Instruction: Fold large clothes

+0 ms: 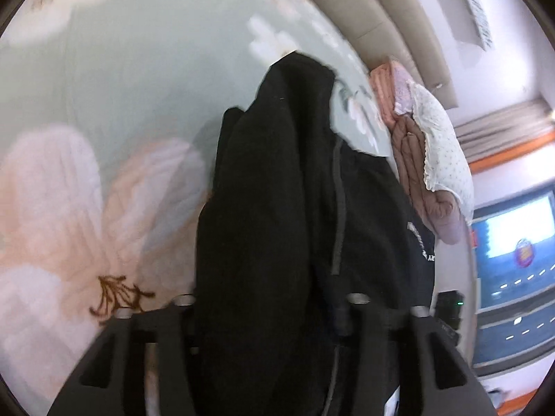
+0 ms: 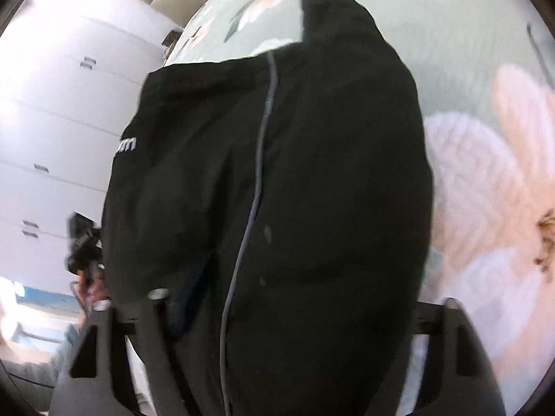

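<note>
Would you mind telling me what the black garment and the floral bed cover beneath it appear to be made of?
Black garment: seemingly a soft, matte knit or fleece, since it drapes in thick folds without shine; a grey zipper or piping line runs down it. Floral bed cover: probably quilted cotton-like fabric, matte, with faint stitched ridges across the printed petals.

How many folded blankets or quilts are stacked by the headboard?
3 at least: a pink quilted blanket nearest the headboard, a brownish-mauve quilt beside it, and a white dotted, frilly-edged one on top. More may be hidden behind the black zip jacket.
</note>
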Demonstrator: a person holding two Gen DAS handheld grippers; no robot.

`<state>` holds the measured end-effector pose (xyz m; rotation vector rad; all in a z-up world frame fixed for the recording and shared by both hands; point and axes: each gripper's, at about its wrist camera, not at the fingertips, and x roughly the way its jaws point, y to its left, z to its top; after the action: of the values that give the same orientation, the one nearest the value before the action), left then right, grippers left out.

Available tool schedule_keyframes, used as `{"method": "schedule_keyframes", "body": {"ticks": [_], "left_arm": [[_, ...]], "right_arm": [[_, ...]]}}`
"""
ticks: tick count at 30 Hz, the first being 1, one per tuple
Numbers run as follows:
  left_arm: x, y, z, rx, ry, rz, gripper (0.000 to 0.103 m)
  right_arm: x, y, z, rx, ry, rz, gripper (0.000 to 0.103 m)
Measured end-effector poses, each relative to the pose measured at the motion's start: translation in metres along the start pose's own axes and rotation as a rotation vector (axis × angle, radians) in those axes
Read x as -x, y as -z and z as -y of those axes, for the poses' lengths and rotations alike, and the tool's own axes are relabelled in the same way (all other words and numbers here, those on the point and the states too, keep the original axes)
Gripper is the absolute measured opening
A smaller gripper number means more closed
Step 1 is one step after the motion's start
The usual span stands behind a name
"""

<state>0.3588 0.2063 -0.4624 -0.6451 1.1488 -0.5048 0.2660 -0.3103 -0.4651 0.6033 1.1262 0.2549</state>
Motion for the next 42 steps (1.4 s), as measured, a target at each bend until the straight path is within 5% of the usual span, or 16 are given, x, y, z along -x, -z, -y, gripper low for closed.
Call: {"method": "schedule_keyframes", "body": {"ticks": [5,14,21,26,31,35,38,42], "left_arm": [[0.053,0.017,0.032,-0.034,0.065,0.074,0.025],[0.159,0.074,0.054,-0.114,0.103,0.081,0.023],[0.223,0.148,0.032,-0.119,0.065,0.005,0.023],[0.218,0.194,-0.016,-0.045,0.020,-0.077,0.023],[0.199,0.208,-0.097,0.140,-0.006,-0.081,0.030],[0.190,0.205,-0.129,0.227,0.059,-0.108,0.034],[0.209,0.200,-0.115,0.162,0.010,-0.114,0.034],[0.248,0.198,-0.071,-0.051,-0.178,-0.078,0.033]], "right_arm": [[0.047,0.019,-0.047,0.096,0.045,0.086,0.038],[0.113,0.112,-0.130,0.187,0.075,0.095,0.034],[0.109,0.203,-0.158,0.126,0.113,-0.005,0.034],[0.079,0.251,-0.143,0.075,0.173,-0.075,0.035],[0.073,0.267,-0.104,-0.092,0.146,-0.055,0.048],[0.084,0.279,-0.085,-0.199,0.152,-0.058,0.053],[0.110,0.294,-0.092,-0.205,0.203,-0.070,0.062],[0.140,0.292,-0.105,-0.119,0.373,-0.047,0.070]]}}
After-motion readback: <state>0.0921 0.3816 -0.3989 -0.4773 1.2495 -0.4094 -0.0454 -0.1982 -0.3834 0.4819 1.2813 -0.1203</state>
